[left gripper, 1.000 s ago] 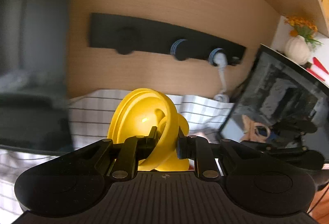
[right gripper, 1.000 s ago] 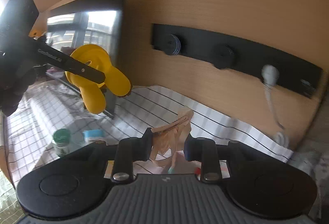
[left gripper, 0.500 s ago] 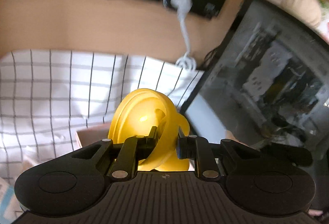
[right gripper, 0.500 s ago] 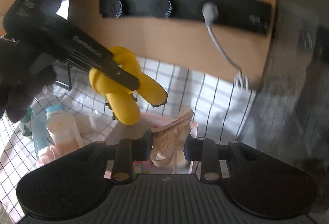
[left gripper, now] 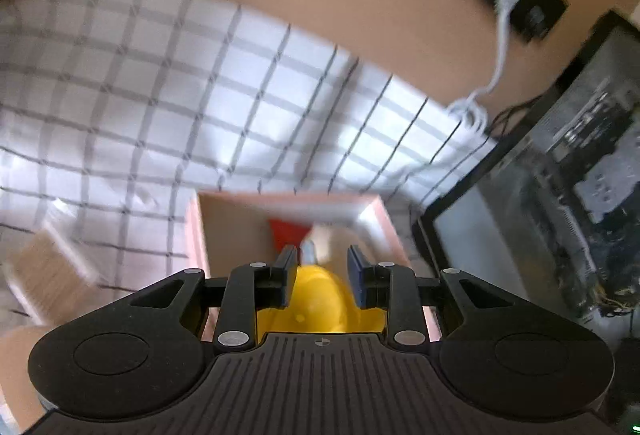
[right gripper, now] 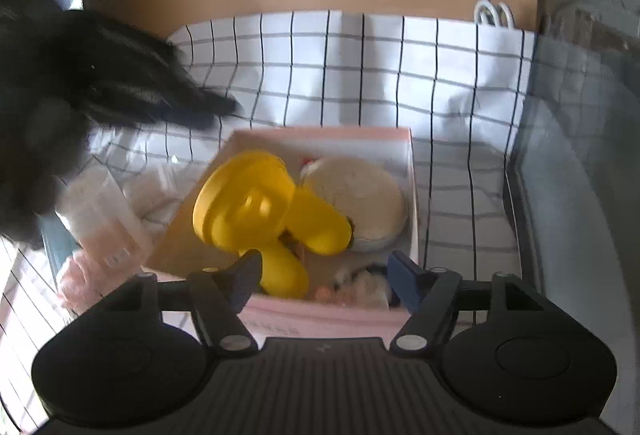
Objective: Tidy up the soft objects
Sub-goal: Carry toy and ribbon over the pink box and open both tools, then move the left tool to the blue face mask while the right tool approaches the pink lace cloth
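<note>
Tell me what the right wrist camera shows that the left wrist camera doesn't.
Only the right wrist view shows the whole yellow toy lying in the pink box beside a round cream plush, with a clear bag outside. Only the left wrist view shows a dark monitor and a red item in the box. Both share the box, the toy, the checked cloth and the white cable.

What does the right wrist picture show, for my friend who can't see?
A yellow toy lies in a pink box beside a round cream cushion, on a checked cloth. The right tongs hang open above the box.
</note>
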Available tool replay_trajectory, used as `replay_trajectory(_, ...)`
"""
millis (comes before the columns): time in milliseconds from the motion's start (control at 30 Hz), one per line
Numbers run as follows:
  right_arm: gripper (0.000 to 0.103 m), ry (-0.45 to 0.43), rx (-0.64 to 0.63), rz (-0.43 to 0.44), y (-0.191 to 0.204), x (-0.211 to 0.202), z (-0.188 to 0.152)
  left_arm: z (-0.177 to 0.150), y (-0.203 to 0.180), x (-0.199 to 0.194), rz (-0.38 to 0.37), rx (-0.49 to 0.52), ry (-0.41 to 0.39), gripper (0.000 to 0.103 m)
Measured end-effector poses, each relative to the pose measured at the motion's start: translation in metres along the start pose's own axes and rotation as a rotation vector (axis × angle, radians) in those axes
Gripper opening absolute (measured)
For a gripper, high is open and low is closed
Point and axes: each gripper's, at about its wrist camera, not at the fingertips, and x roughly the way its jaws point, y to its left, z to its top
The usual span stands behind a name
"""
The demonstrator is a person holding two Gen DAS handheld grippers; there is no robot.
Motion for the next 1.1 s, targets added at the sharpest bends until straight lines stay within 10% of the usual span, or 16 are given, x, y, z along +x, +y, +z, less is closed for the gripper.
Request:
replay_trajectory(267, 0.074, -0.023, 0.019, -0.005, 0.024, -0.009, 0.001, -0.078, 0.015, -0.097, 0.201, -0.019, -0.212, 0.030)
replay_trajectory(700, 0.081, -0.078, -0.168, 0.216, 0.196, -0.001, 0.083, -0.190, 0.123, -0.203, 0.525, -0.315, -0.235, 0.030)
replay_trajectory(1100, 0.081, 0.200, -0.573, 0.239, 0.305, 0.068, -0.013, -0.252, 0.189, -0.247, 0.466, -0.540, -0.304, 0.030)
